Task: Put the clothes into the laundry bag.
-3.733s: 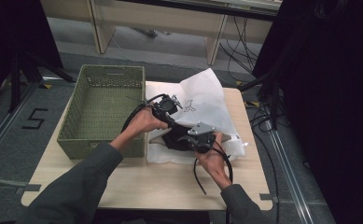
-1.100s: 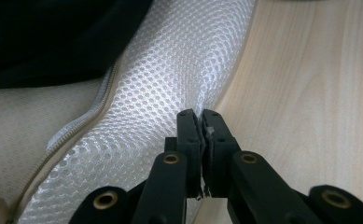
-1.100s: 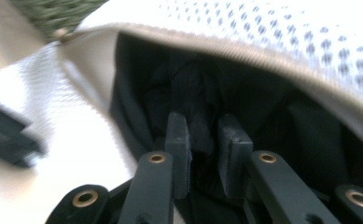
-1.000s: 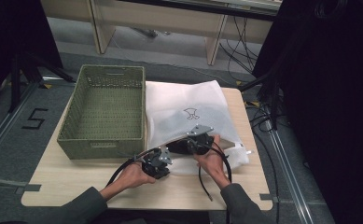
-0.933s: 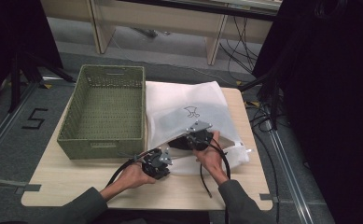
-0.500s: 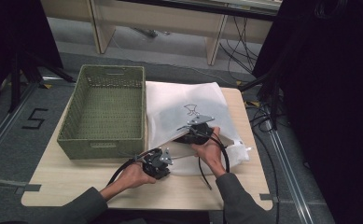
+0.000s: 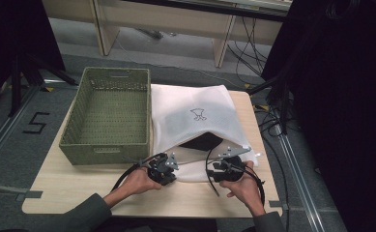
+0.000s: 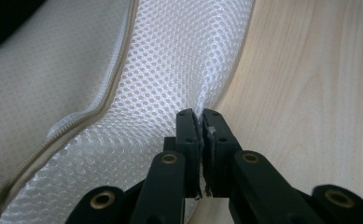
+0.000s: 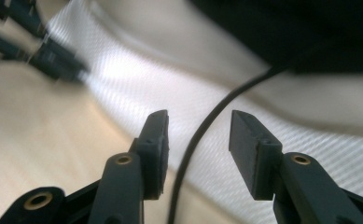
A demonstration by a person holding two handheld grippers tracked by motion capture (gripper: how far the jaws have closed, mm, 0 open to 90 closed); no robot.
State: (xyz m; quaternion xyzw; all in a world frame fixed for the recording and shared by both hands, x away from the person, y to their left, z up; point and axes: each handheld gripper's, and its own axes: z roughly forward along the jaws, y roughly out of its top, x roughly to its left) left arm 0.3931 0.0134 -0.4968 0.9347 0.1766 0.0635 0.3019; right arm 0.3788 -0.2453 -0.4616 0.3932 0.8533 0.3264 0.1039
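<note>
Left gripper (image 8: pixel 201 122) clamped on the mesh laundry bag (image 7: pixel 190 108) edge at lower centre – pinning it down – while right gripper (image 9: pixel 198 140), jaws just opened, grasps nothing.

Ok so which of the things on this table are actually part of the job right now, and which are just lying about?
In the job:
- white mesh bag, its near edge pinched in the left gripper
- dark item showing in the bag's opening
- right gripper, jaws just opened, nothing pressed between them, at the bag's near edge

Lying about:
- green woven basket, beside the bag
- table
</note>
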